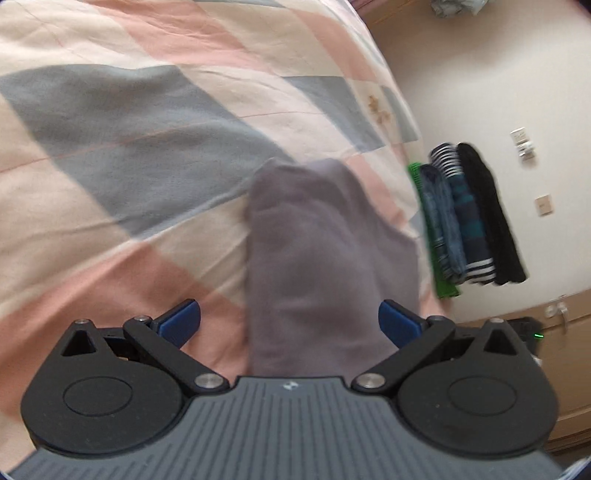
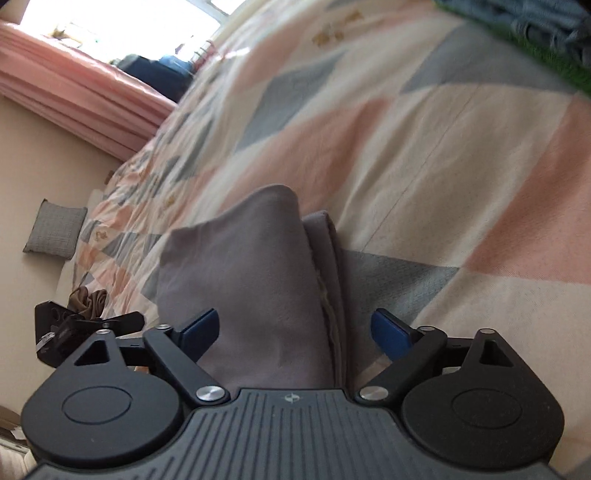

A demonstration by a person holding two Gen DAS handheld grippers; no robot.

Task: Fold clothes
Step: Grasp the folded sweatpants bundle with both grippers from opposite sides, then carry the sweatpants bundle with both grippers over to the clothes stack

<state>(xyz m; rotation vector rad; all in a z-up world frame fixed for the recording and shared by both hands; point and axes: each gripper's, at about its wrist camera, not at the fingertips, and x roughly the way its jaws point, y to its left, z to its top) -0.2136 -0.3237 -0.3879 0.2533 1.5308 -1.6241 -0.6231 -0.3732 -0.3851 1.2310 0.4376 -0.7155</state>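
Observation:
A folded grey garment [image 1: 314, 240] lies on the patchwork bedspread [image 1: 110, 110]. My left gripper [image 1: 290, 321] is open, its blue pads [image 1: 181, 321] standing wide on either side of the garment's near end without pinching it. In the right wrist view the same grey garment [image 2: 251, 277] shows a raised top layer and folded edges along its right side. My right gripper [image 2: 295, 331] is also open, with its pads [image 2: 389, 332] well apart and the cloth passing between them.
A stack of folded clothes [image 1: 465, 218] sits on a green layer near the bed's edge, also at the top right [image 2: 535, 22]. A brown cloth [image 2: 88, 297] and a black device [image 2: 74, 328] lie left. Grey cushion [image 2: 55, 230], pink curtain [image 2: 74, 96], wooden cabinet [image 1: 565, 369].

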